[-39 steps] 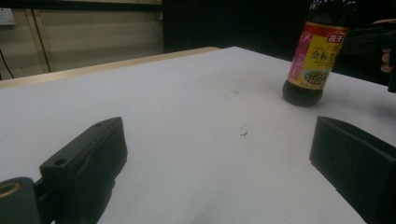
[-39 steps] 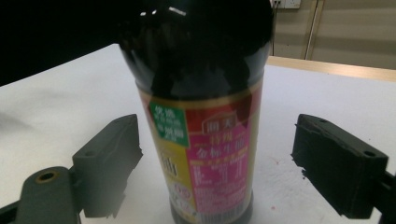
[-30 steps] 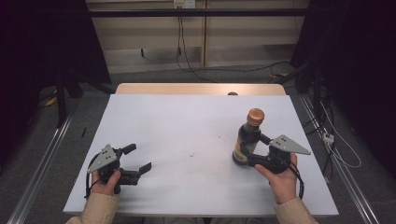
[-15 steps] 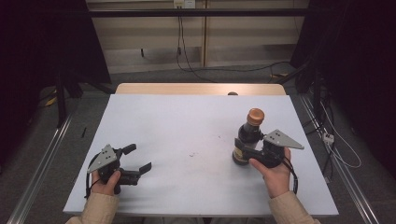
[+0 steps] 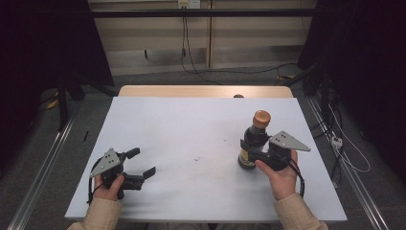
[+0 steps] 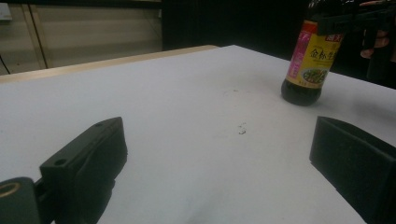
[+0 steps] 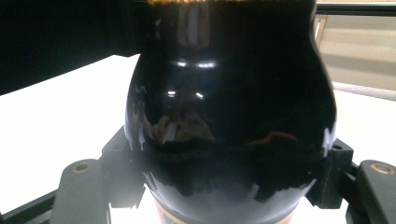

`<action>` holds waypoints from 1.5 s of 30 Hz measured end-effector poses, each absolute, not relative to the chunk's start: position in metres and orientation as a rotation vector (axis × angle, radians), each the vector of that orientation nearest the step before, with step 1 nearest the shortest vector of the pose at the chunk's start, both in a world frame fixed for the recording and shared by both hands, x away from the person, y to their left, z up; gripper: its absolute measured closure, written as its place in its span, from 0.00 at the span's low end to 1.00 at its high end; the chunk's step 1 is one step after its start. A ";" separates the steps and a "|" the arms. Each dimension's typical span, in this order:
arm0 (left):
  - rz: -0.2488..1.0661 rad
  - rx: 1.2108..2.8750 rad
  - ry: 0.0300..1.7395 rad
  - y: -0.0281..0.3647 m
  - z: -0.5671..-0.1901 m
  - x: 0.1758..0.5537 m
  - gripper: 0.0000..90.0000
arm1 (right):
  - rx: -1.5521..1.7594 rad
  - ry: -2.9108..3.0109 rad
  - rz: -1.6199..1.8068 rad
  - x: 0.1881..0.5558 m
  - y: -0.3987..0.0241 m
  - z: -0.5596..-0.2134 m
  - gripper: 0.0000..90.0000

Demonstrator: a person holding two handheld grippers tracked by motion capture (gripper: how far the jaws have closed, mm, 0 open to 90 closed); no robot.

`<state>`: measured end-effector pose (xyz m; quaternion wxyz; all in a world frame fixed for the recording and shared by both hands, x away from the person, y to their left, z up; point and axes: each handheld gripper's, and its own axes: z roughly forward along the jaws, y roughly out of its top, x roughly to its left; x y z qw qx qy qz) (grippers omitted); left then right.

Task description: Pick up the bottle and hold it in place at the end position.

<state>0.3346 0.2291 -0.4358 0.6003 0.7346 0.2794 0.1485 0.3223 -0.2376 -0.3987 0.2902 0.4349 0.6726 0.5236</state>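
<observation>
A dark sauce bottle (image 5: 255, 134) with a brown cap stands upright on the white table (image 5: 191, 120), right of centre. My right gripper (image 5: 247, 152) reaches in from the right. Its jaws have just been closing and now press on both sides of the bottle's lower body. In the right gripper view the glossy black bottle (image 7: 229, 93) sits between the two jaws of the right gripper (image 7: 224, 172). My left gripper (image 5: 142, 162) rests near the front left, open and holding nothing. The left gripper view looks between the wide-set jaws of the left gripper (image 6: 219, 158) at the labelled bottle (image 6: 310, 60) far off.
A wooden strip (image 5: 206, 91) runs along the table's far edge, with a small dark object (image 5: 238, 96) on it. Faint marks (image 5: 197, 158) dot the tabletop. Metal rails (image 5: 43, 182) flank the table, and cables (image 5: 344, 153) lie on the floor to the right.
The right gripper has slid a little left around the bottle and its jaws have closed onto it. The left gripper has kept still.
</observation>
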 end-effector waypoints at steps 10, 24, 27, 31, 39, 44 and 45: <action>0.340 1.697 0.648 0.229 -0.436 0.335 0.04 | 1.099 1.829 1.418 0.334 -0.229 -0.390 0.31; 0.337 1.688 0.644 0.229 -0.435 0.334 0.04 | 1.066 1.875 1.445 0.357 -0.204 -0.382 0.31; 0.336 1.688 0.643 0.229 -0.435 0.334 0.04 | 1.054 1.883 1.436 0.363 -0.199 -0.382 0.31; 0.332 1.688 0.642 0.229 -0.436 0.334 0.04 | 1.053 1.891 1.441 0.369 -0.194 -0.381 0.31; 0.325 1.691 0.639 0.228 -0.436 0.335 0.04 | 1.043 1.901 1.453 0.381 -0.186 -0.377 0.31; 0.323 1.691 0.639 0.228 -0.436 0.335 0.04 | 1.031 1.909 1.443 0.387 -0.180 -0.375 0.31; 0.323 1.691 0.639 0.228 -0.436 0.335 0.04 | 1.033 1.912 1.447 0.388 -0.179 -0.375 0.31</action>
